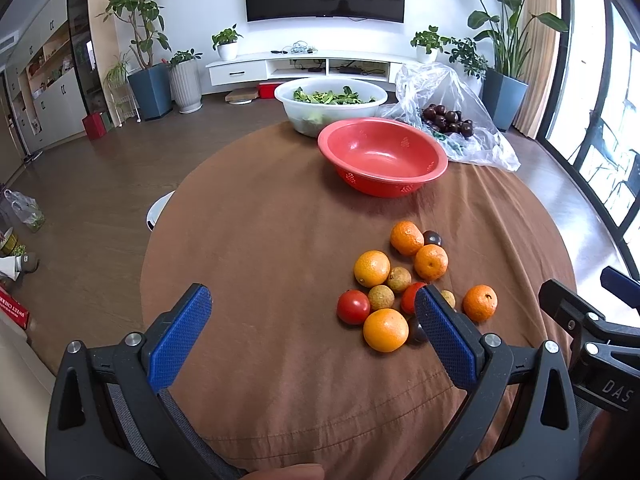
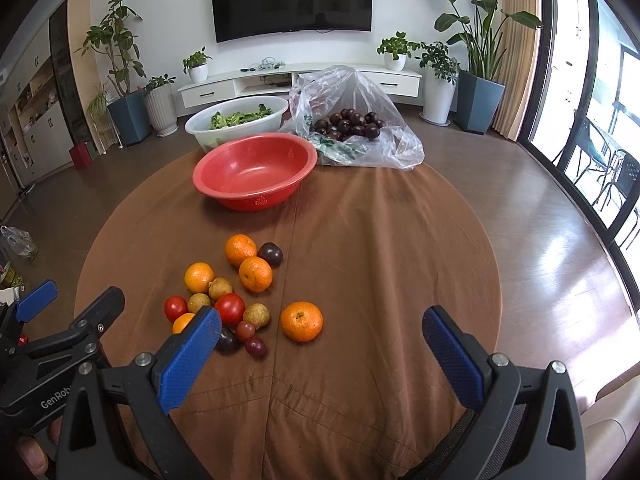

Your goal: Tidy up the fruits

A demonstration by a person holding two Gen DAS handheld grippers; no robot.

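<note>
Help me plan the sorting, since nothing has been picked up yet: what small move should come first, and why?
Probably ease the right gripper forward and down onto the lone orange. Both grippers are open and empty, the red bowl is empty, and that orange sits apart from the crowded pile, almost between the right fingers, so it looks easiest to grasp cleanly.

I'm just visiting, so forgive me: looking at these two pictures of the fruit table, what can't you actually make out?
- Left wrist view: the gripper's blue finger covers part of a red tomato and a dark fruit.
- Right wrist view: the blue finger hides most of one orange.
- Plastic bag: its folds blur whatever lies under the dark fruits.
- White bowl: the red bowl hides its lower side.
</note>
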